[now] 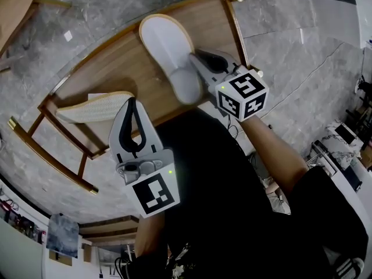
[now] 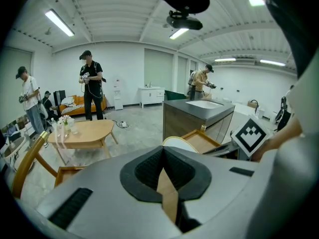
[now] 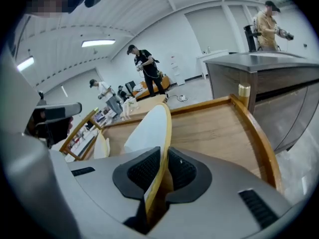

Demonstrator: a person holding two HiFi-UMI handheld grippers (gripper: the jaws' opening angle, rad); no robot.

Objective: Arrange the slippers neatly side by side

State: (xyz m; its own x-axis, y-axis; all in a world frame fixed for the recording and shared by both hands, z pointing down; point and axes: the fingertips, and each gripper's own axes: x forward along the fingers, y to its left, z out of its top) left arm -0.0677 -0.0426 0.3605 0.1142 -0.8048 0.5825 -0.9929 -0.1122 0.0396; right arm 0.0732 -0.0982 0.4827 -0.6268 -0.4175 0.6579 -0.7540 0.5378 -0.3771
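Left gripper (image 1: 131, 103): your jaws are pressed together on the thin edge of the left slipper (image 1: 93, 107), ribbed sole showing, at the near-left edge of the wooden table (image 1: 116, 63) | right gripper (image 1: 195, 56): you are pinching the sole rim of the right slipper (image 1: 165, 39), white insole showing, farther right on the table | markings: black-and-white square markers on both cubes

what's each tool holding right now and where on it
Left tool pinches the ribbed-sole slipper by the rim at one end; right tool pinches the white slipper by its side rim.
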